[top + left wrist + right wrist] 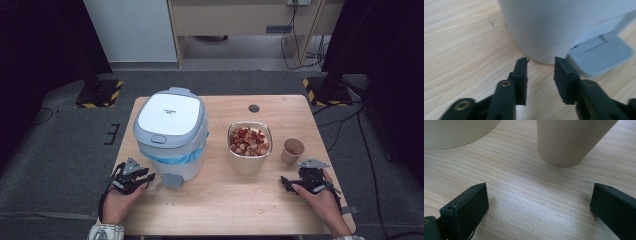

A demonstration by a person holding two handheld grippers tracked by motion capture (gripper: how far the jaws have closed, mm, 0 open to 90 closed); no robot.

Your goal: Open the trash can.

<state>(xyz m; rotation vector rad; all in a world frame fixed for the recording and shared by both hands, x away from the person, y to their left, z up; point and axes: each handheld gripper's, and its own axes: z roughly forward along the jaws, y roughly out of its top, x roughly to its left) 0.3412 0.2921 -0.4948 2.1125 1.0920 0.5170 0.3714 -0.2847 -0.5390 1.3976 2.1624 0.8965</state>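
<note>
A white pedal bin [170, 135] with a blue liner stands on the left half of the wooden table [225, 200], its lid down. My left gripper [144, 178] lies on the table just left of the bin's grey pedal [172, 180]. In the left gripper view my left gripper [541, 60] is open by a small gap, with nothing between the jaws, close to the bin's base [544, 25] and pedal [599, 55]. A metal bowl [249, 162] of reddish and pale food sits mid-table. My right gripper [286, 182] [539, 192] stands wide open and empty, facing a paper cup [292, 150] [571, 140].
The bowl's wall [454, 132] is at the upper left of the right gripper view. A few crumbs [260, 211] lie near the table's front edge. A round black grommet [254, 108] is at the back. Black stands with striped bases [100, 92] flank the table on the floor.
</note>
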